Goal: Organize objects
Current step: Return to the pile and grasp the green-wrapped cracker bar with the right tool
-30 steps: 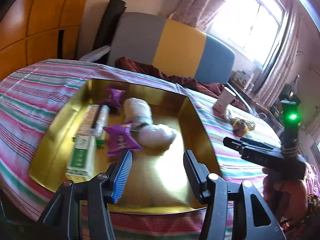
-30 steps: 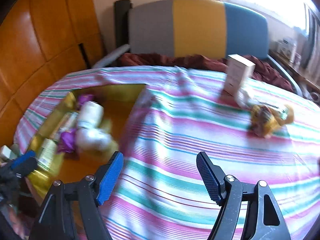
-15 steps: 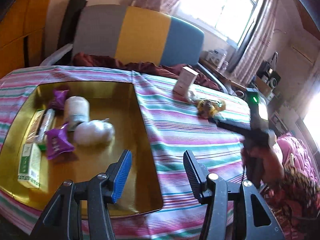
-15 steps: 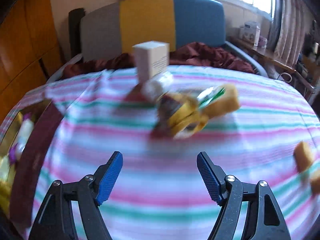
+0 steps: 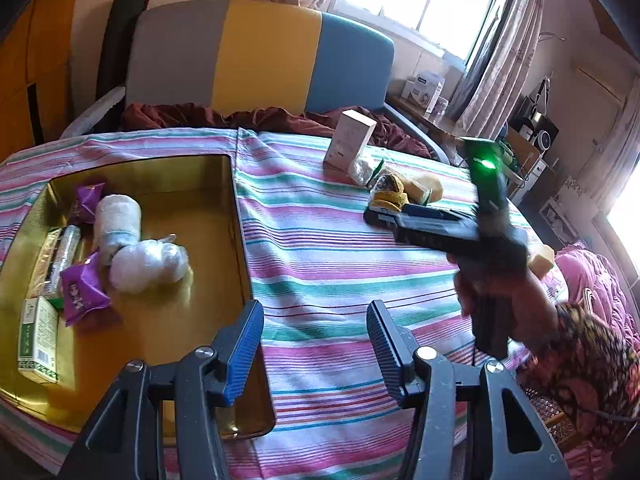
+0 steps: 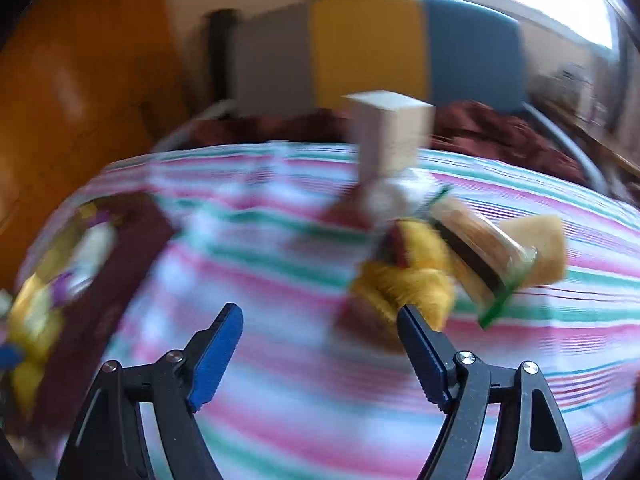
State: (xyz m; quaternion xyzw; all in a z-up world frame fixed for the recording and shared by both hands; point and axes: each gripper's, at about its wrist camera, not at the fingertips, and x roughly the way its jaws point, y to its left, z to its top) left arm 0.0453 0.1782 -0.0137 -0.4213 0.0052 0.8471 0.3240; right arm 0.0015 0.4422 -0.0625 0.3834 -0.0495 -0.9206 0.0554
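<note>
A gold tray point(image 5: 238, 216) on the striped cloth holds purple packets point(image 5: 82, 294), white wrapped rolls point(image 5: 146, 264) and a green box point(image 5: 36, 340). My left gripper point(image 5: 314, 320) hangs open and empty over the cloth by the tray's right wall. Farther right lie a white box point(image 5: 350, 140) and a pile of yellow snack packs point(image 5: 394, 194). My right gripper point(image 5: 380, 216) points at that pile. In the blurred right wrist view the right gripper point(image 6: 320, 316) is opening with nothing between its jaws. The yellow snack pack point(image 6: 404, 276) lies just beyond the right fingertip, and the white box point(image 6: 390, 136) stands behind.
A grey, yellow and blue chair back point(image 5: 260, 48) with dark red cloth point(image 5: 240, 116) stands behind the table. A person's patterned sleeve point(image 5: 580, 360) fills the right side. Another yellow piece point(image 5: 542, 262) lies near that hand. Wooden cabinets stand at the left.
The left gripper swung right, from over the tray to the striped cloth beside it. The right gripper moved in close to the yellow snack pile and its jaws widened slightly.
</note>
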